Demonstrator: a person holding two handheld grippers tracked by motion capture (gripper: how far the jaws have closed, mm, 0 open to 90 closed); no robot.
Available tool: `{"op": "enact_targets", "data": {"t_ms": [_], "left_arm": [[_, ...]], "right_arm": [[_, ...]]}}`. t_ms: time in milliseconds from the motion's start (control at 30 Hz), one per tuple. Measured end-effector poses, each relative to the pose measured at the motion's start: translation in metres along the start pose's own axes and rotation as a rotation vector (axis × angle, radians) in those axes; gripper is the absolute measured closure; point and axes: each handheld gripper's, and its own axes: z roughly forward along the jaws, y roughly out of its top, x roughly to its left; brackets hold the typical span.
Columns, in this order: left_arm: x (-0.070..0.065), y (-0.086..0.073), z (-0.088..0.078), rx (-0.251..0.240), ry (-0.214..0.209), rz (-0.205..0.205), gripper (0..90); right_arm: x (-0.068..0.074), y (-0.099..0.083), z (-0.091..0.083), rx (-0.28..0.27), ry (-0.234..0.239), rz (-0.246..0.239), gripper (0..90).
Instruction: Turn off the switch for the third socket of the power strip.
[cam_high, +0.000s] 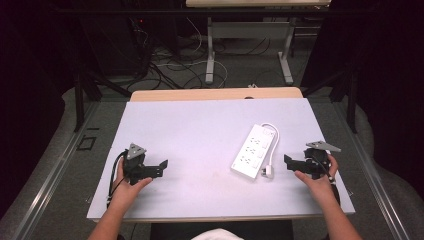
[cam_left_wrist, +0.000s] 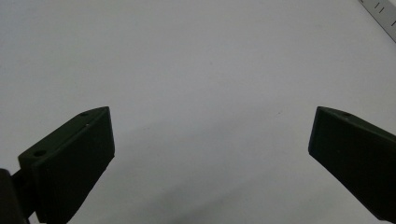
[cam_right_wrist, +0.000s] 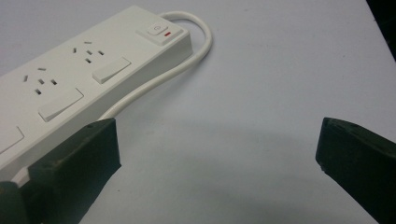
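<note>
white power strip (cam_high: 254, 150) lies on the white table sheet (cam_high: 190, 130), right of centre, skewed so its long axis runs away from the person; its cord (cam_high: 274, 137) loops out from the far end and comes back along the right flank to the plug (cam_high: 266, 172), which rests by the near end; right gripper (cam_high: 291, 163) held low just right of the plug, jaws spread wide with nothing between them; in the right gripper view the strip's edge sits close by one jaw, cord (cam_right_wrist: 187, 56) curling past the rocker switch (cam_right_wrist: 159, 31); left gripper (cam_high: 159, 167) well apart on the left of the sheet, jaws also spread wide and empty, strip's corner (cam_left_wrist: 380, 14) barely at frame edge;

risks from here: strip is light and sits on smooth sheet; a one-sided push from the right jaw would likely slide or spin it instead of seating it in the grip; cord is stiff and looped; grabbing the plug and pulling could drag the whole strip along; jaw may press a switch if it closes over the top face; plug orientation hard to read from above, possibly prongs sideways; a pinch on prongs would slip.
</note>
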Motion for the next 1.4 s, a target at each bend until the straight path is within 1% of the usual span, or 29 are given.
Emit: {"op": "enact_targets", "data": {"t_ms": [33,133,200,233,267,300,367,400,533,567,667,700,767,867,900,933,1000,1033,1067,1100,1200,1233,1267,1400], "left_arm": [[-0.001,0.000,0.000,-0.005,-0.004,-0.006,0.4],[-0.001,0.001,-0.001,-0.010,-0.003,0.008,0.4],[-0.002,0.001,-0.002,-0.012,-0.005,0.006,0.4],[-0.003,0.001,-0.002,-0.011,-0.015,-0.002,0.4],[-0.003,0.001,-0.002,-0.015,-0.016,0.005,0.4],[-0.005,0.001,-0.002,-0.013,-0.026,-0.003,0.4],[-0.006,0.001,-0.002,-0.011,-0.024,-0.004,0.4],[-0.005,0.002,-0.003,-0.008,-0.021,0.005,0.8],[-0.005,0.002,-0.003,0.001,-0.024,-0.001,1.7],[-0.006,0.002,-0.003,0.000,-0.027,-0.010,1.9],[-0.006,0.002,-0.003,0.002,-0.021,-0.010,2.1],[-0.005,0.001,-0.002,-0.002,-0.009,-0.005,2.3],[-0.006,0.001,-0.002,-0.005,-0.007,-0.010,2.5],[-0.006,0.001,-0.002,-0.006,-0.003,-0.009,2.6],[-0.006,0.001,-0.002,-0.004,-0.007,-0.017,2.7],[-0.006,0.001,-0.002,-0.003,-0.006,-0.017,2.7],[-0.007,0.000,-0.001,-0.002,-0.006,-0.018,2.8],[-0.007,0.000,-0.001,-0.001,-0.005,-0.016,3.1],[-0.007,0.000,-0.001,-0.008,0.003,-0.011,3.2],[-0.007,0.000,-0.001,-0.007,0.005,-0.008,3.2],[-0.007,0.000,-0.001,-0.009,0.005,-0.006,3.4],[-0.007,0.000,-0.001,-0.009,0.005,-0.006,3.5],[-0.007,0.000,-0.001,-0.001,-0.004,-0.017,3.5],[-0.007,0.000,-0.001,-0.003,-0.003,-0.017,3.7]], "right_arm": [[0.001,0.000,-0.002,-0.005,0.005,0.002,0.0],[0.001,0.000,-0.003,-0.008,0.003,-0.013,0.0],[0.001,0.001,-0.003,-0.010,-0.002,-0.018,0.0],[0.002,0.001,-0.002,-0.009,-0.002,-0.014,0.0],[0.002,0.001,-0.002,-0.006,-0.002,-0.015,0.0],[0.002,0.001,-0.002,0.000,0.001,-0.026,0.0],[0.002,0.001,-0.002,-0.001,0.003,-0.030,0.0],[0.004,0.001,-0.002,0.002,0.003,-0.038,0.0],[0.005,0.002,-0.002,0.002,0.000,-0.047,0.0],[0.007,0.002,-0.002,-0.002,0.008,-0.046,0.0],[0.007,0.002,-0.003,-0.003,0.011,-0.064,0.0],[0.007,0.003,-0.003,-0.006,0.013,-0.069,0.0],[0.008,0.003,-0.004,-0.005,0.011,-0.071,0.0],[0.010,0.004,-0.005,-0.007,0.020,-0.070,0.0],[0.013,0.004,-0.005,-0.020,0.012,-0.074,0.0],[0.013,0.005,-0.005,-0.012,0.021,-0.087,0.0],[0.014,0.005,-0.006,-0.007,0.020,-0.091,0.0],[0.016,0.005,-0.005,-0.009,0.031,-0.099,0.0],[0.018,0.005,-0.005,-0.005,0.032,-0.092,0.0],[0.019,0.005,-0.005,-0.003,0.032,-0.108,0.0],[0.023,0.006,-0.006,-0.005,0.042,-0.106,0.2],[0.024,0.006,-0.006,-0.005,0.044,-0.115,0.2],[0.026,0.007,-0.006,-0.009,0.043,-0.117,0.2],[0.030,0.008,-0.007,-0.011,0.054,-0.131,0.3]]}}
